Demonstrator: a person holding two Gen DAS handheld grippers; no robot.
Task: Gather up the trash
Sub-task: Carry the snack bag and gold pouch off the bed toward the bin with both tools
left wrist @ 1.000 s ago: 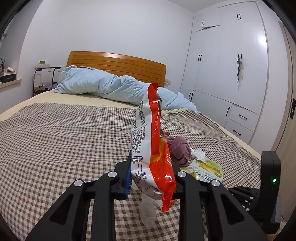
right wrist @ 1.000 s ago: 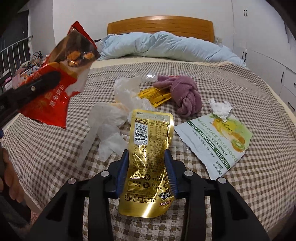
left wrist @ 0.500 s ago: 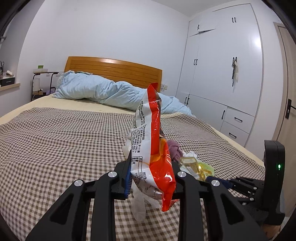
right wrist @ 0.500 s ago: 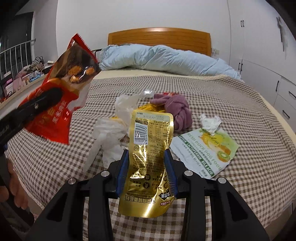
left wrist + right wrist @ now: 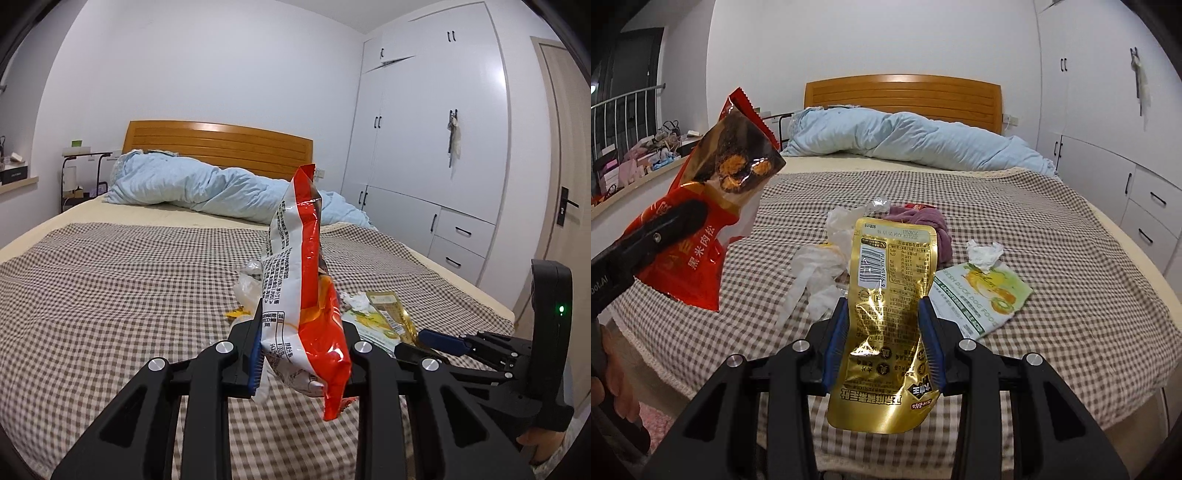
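Your left gripper pinches the red bag low, and your right gripper clamps the gold pouch mid-body, both held above the bed. Both look light, crinkly, slick and floppy, so keep gripping flat film. At 12 o'clock, tissue, green packet and wrappers remain; no bin shows.

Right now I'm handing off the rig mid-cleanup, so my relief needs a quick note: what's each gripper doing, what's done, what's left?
Left gripper: shut on the red snack bag, lifted off the bed.
Right gripper: shut on the gold pouch, also lifted.
Done: both picked up; neither binned, no bin in view.
Left on bed: dog food packet, tissue, white plastic, yellow wrapper. Purple cloth may not be trash.
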